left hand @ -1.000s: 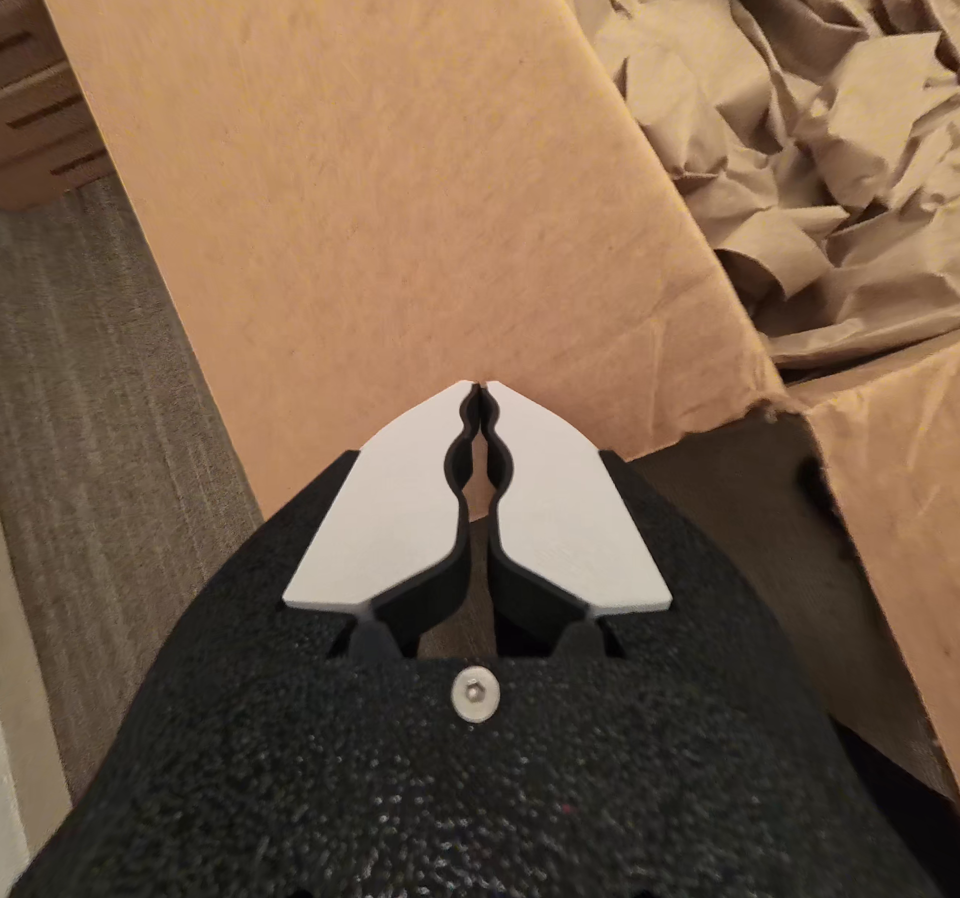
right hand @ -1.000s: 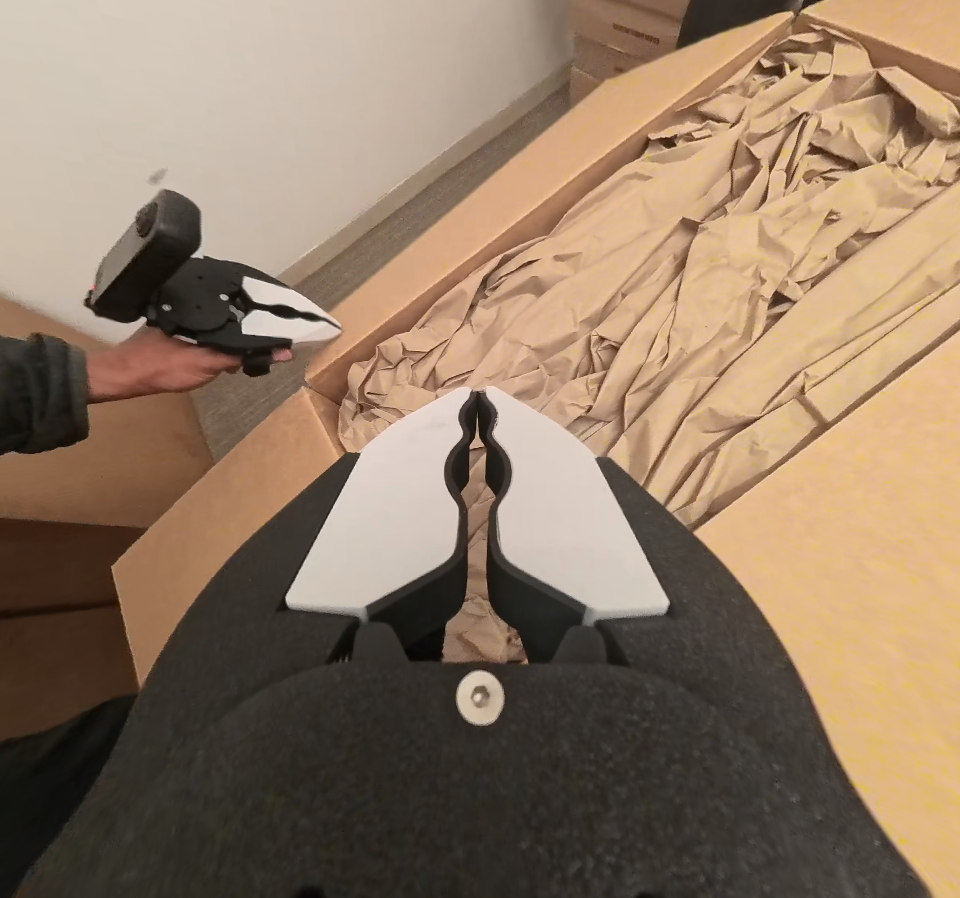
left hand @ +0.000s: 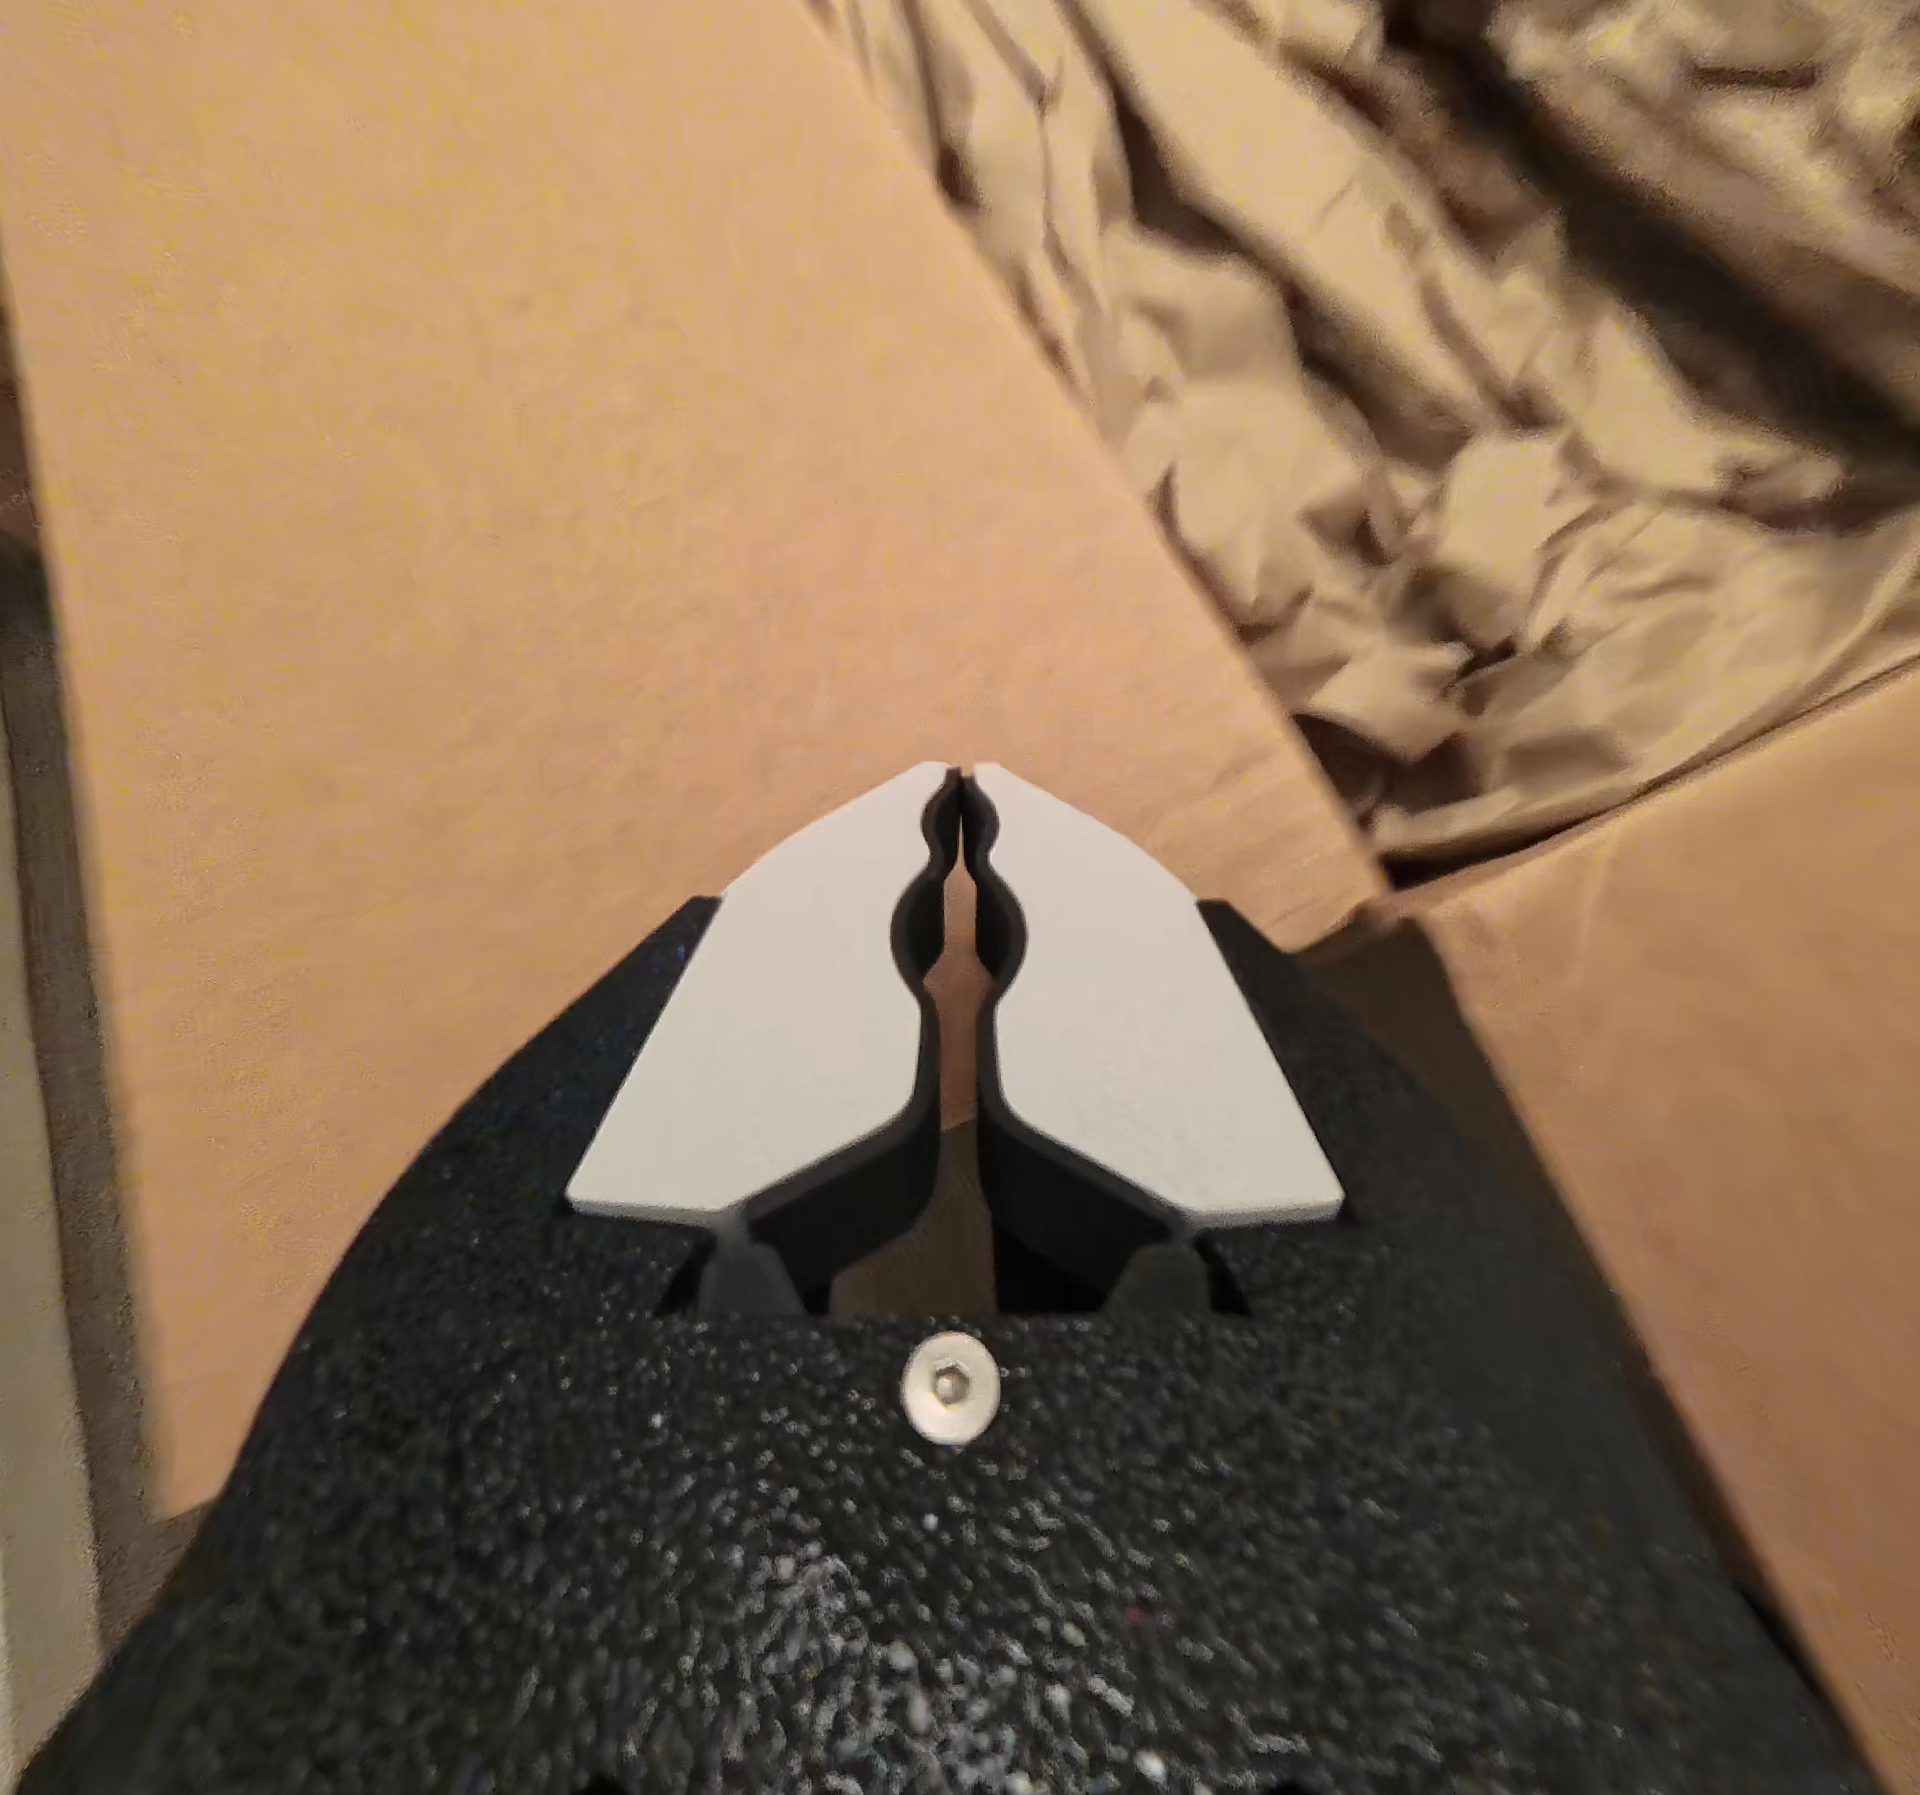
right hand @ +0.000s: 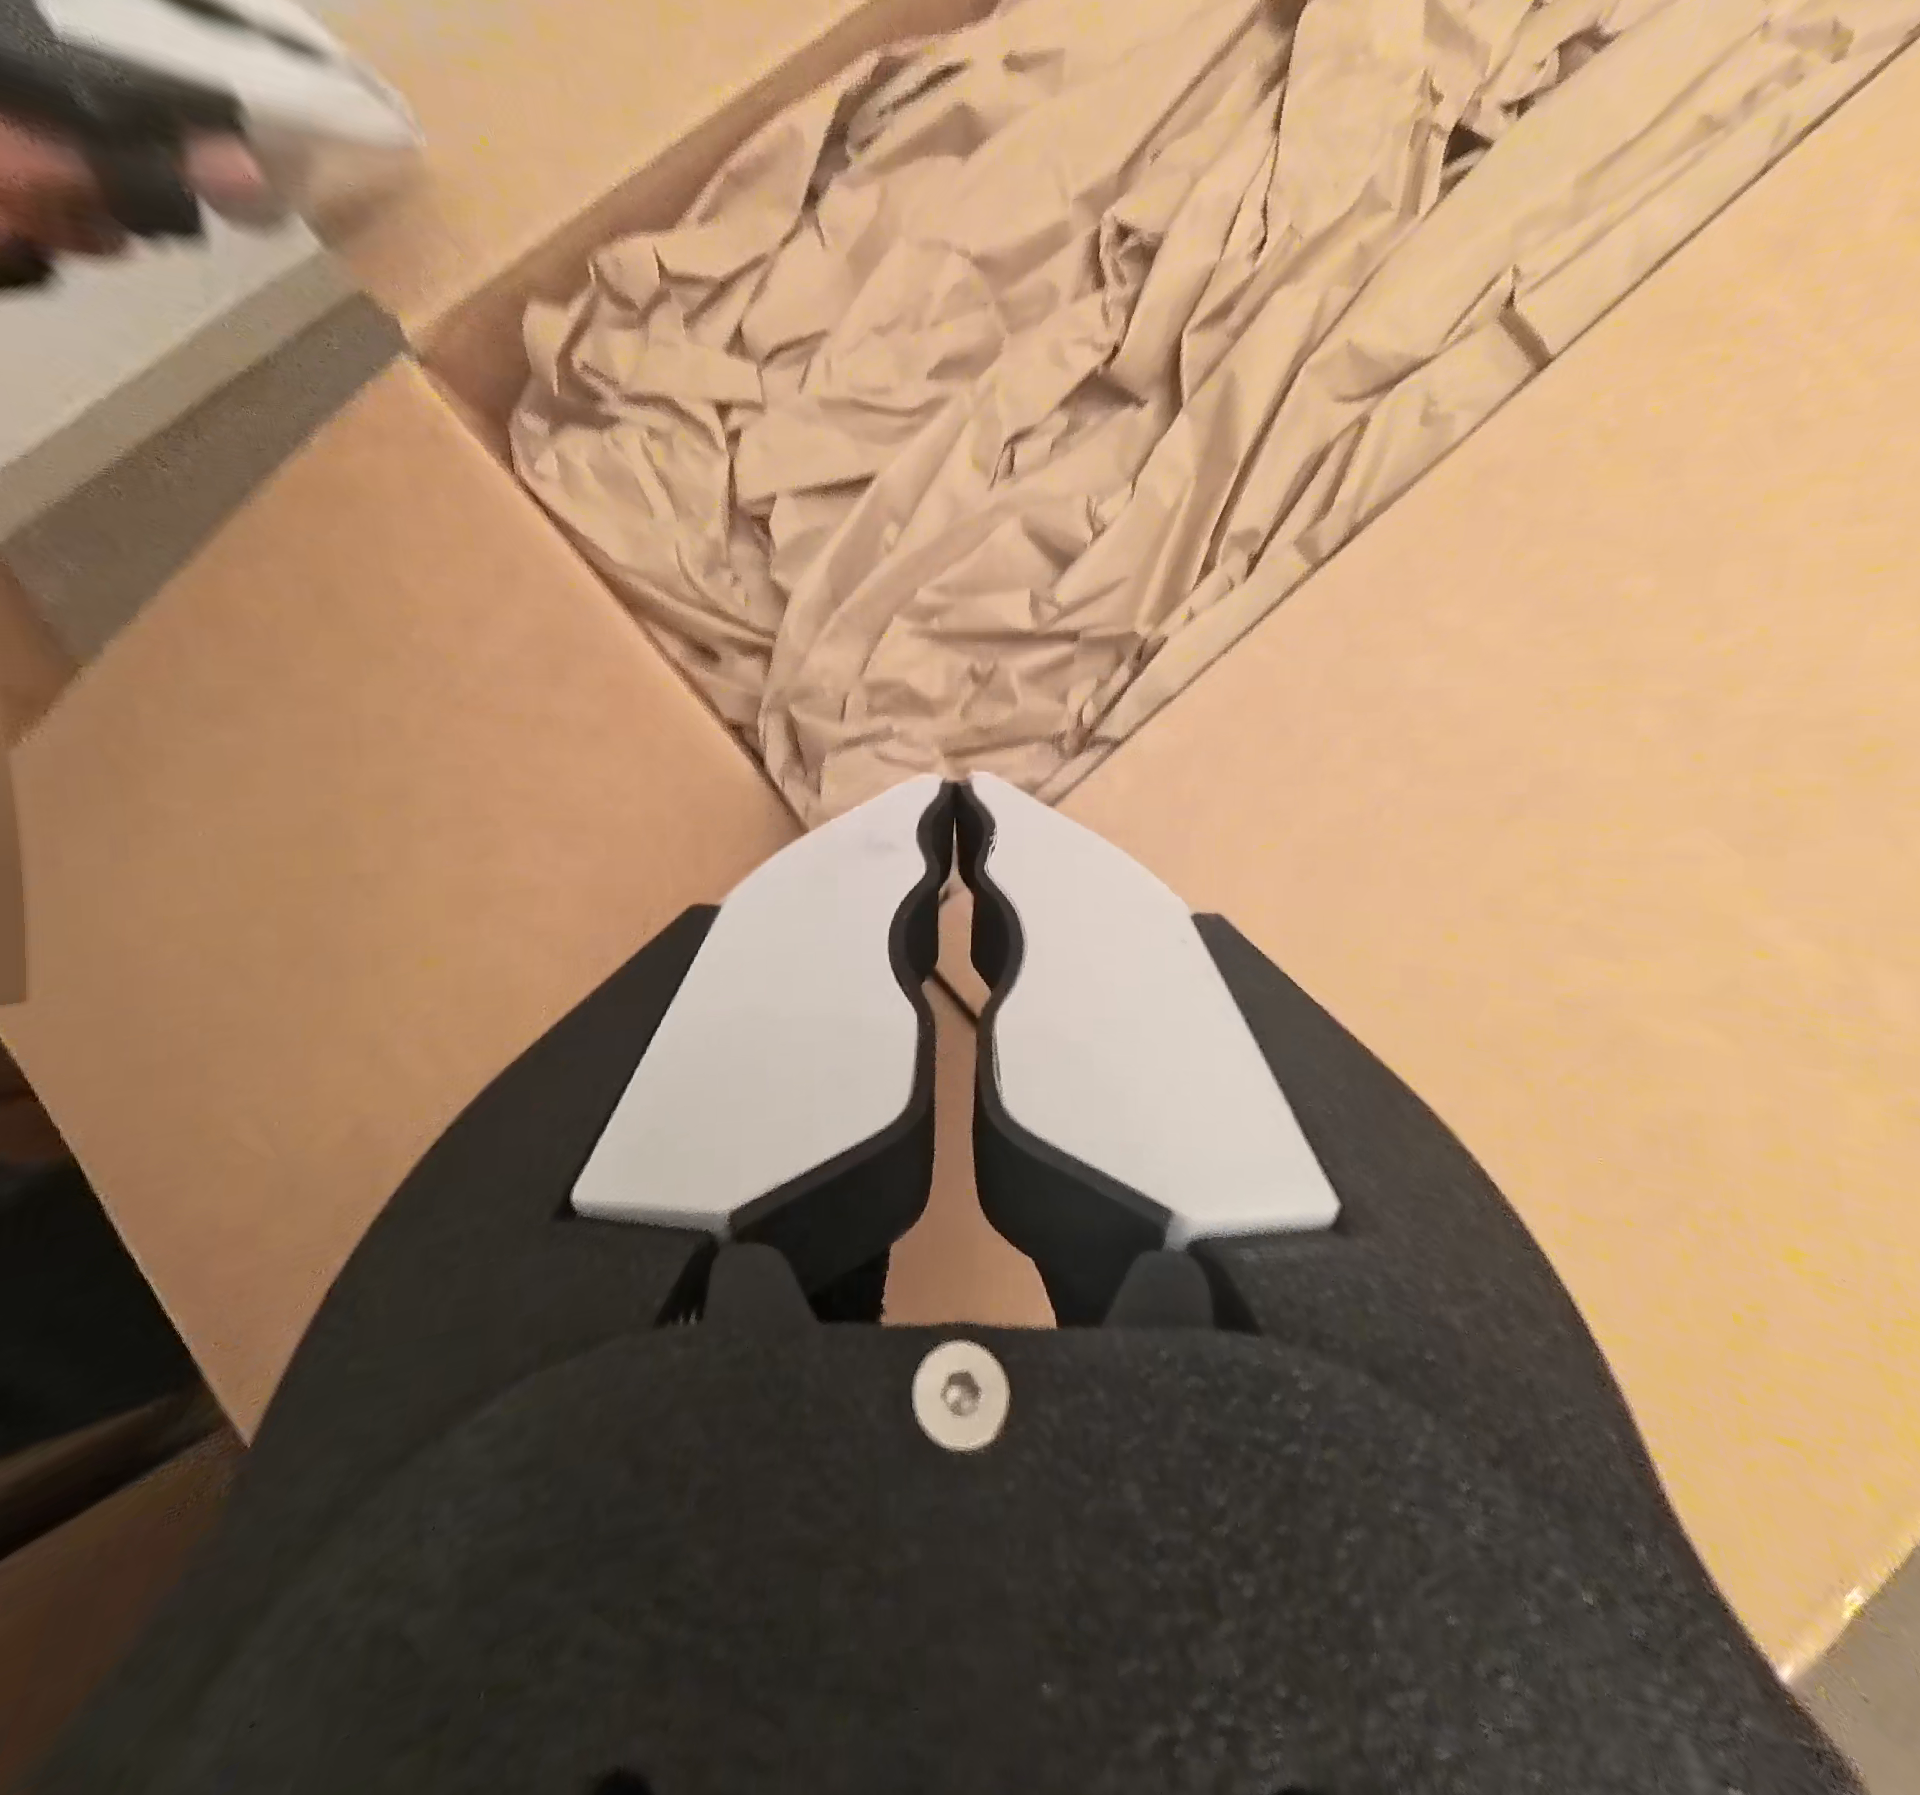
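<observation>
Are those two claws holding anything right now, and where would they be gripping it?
Nothing. The left claw and the right claw are both shut and empty, above the cardboard box of crumpled paper.

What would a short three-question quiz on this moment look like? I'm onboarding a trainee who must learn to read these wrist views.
1. True or false: the right tool grips a wad of the crumpled brown packing paper.
2. Multiple choice: the left tool points at A) the packing paper, B) a cardboard box flap, C) the floor.
3. Fill in: the paper lies inside an open ____ box.

Key:
1. False; its jaws are shut with nothing between them.
2. B; the flap lies beyond the shut tips, with the paper off to the right.
3. Cardboard.
</observation>
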### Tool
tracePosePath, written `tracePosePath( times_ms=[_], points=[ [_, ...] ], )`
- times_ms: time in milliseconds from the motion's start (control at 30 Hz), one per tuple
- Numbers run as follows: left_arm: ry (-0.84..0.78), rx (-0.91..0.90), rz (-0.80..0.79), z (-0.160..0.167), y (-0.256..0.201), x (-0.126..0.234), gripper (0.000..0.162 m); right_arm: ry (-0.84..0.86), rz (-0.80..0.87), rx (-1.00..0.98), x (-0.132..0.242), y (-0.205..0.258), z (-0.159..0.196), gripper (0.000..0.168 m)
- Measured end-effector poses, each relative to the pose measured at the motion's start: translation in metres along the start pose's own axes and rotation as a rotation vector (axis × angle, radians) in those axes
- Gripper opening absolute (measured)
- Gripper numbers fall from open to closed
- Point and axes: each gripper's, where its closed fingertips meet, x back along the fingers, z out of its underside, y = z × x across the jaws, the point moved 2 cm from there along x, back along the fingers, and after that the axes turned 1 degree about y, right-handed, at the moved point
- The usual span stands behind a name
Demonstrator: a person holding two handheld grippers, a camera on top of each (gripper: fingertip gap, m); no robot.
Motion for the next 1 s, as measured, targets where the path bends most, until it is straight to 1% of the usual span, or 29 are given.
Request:
tracePosePath(
  times_ms=[67, 133, 167, 267, 300, 367, 400, 433, 500, 533, 600, 767, 867, 967, 1000],
  points=[
    [-0.058, 0.001, 0.032, -0.027, -0.019, 0.013, 0.000, 0.020, 0.039, 0.008, 0.001, 0.002, 0.017, 0.000],
    [-0.105, -0.003, 0.114, -0.053, -0.054, 0.020, 0.000, 0.025, 0.093, 0.022, 0.003, 0.002, 0.031, 0.000],
    [-0.119, -0.010, 0.155, -0.062, -0.075, 0.021, 0.000, 0.031, 0.120, 0.035, 0.003, 0.002, 0.037, 0.009],
    [-0.129, -0.015, 0.258, -0.080, -0.132, 0.015, 0.000, 0.073, 0.131, 0.023, -0.003, 0.004, 0.057, 0.053],
    [-0.125, -0.010, 0.284, -0.082, -0.149, 0.012, 0.000, 0.098, 0.139, 0.024, -0.005, 0.003, 0.064, 0.059],
    [-0.104, 0.004, 0.325, -0.083, -0.177, 0.002, 0.000, 0.101, 0.178, 0.046, -0.007, -0.004, 0.070, 0.061],
    [-0.107, 0.008, 0.350, -0.085, -0.190, -0.001, 0.003, 0.099, 0.202, 0.057, -0.007, -0.009, 0.072, 0.061],
    [-0.111, 0.010, 0.362, -0.088, -0.201, -0.003, 0.007, 0.099, 0.223, 0.075, -0.009, -0.013, 0.073, 0.062],
    [-0.119, 0.019, 0.383, -0.092, -0.218, -0.007, 0.021, 0.119, 0.253, 0.149, -0.014, -0.018, 0.076, 0.065],
    [-0.116, 0.019, 0.377, -0.093, -0.223, -0.009, 0.027, 0.138, 0.261, 0.193, -0.018, -0.019, 0.079, 0.067],
    [-0.113, 0.018, 0.384, -0.094, -0.231, -0.012, 0.033, 0.146, 0.278, 0.268, -0.023, -0.018, 0.082, 0.067],
    [-0.075, 0.003, 0.351, -0.085, -0.236, -0.015, 0.046, 0.086, 0.318, 0.420, -0.029, -0.014, 0.072, 0.061],
    [-0.063, 0.007, 0.353, -0.082, -0.239, -0.013, 0.046, 0.076, 0.338, 0.470, -0.032, -0.016, 0.068, 0.056],
    [-0.048, 0.003, 0.361, -0.081, -0.244, -0.013, 0.044, 0.058, 0.373, 0.517, -0.029, -0.019, 0.066, 0.064],
    [-0.042, 0.000, 0.363, -0.081, -0.246, -0.013, 0.043, 0.036, 0.385, 0.533, -0.025, -0.018, 0.063, 0.063]
  ],
)
